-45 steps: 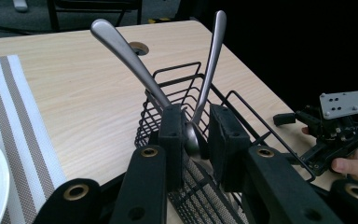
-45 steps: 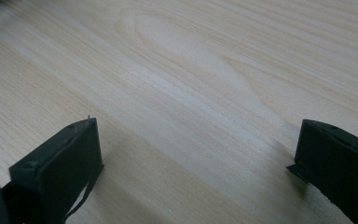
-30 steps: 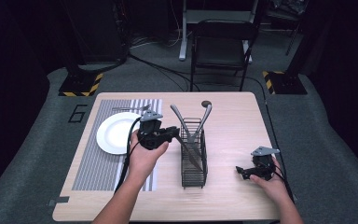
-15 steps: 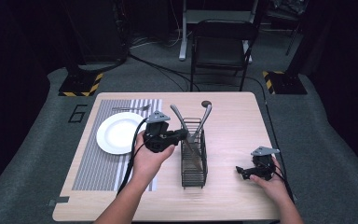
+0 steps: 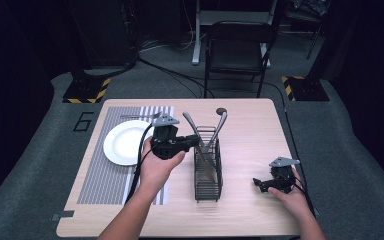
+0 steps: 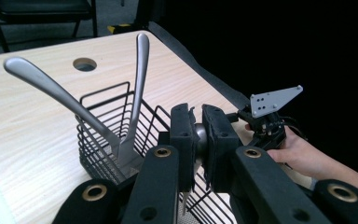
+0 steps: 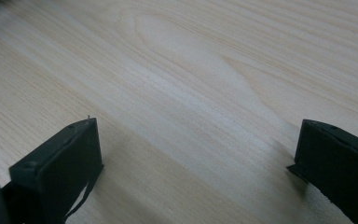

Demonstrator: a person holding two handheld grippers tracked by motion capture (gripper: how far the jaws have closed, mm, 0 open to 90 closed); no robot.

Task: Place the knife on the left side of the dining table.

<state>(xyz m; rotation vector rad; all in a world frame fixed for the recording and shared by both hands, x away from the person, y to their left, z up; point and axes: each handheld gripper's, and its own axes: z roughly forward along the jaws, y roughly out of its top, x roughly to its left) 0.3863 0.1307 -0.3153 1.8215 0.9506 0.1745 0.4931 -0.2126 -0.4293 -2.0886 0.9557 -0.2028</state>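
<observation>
Left tongs (image 6: 199,144) at frame centre clenched on a metal utensil (image 6: 199,140) over the wire caddy (image 5: 208,167), right tongs (image 7: 198,170) spread wide, low on the counter (image 7: 177,70)

The pale wood-grain counter (image 7: 191,70) looks smooth and matt. The black wire basket (image 5: 208,170) holds glossy polished-metal utensil handles (image 6: 139,84). The white round plate (image 5: 122,145) appears smooth.

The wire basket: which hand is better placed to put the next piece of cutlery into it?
Left. The left gripper is right at the wire basket with its jaws closed on a metal utensil handle. The right gripper rests open on the table, off to the side, holding nothing.
</observation>
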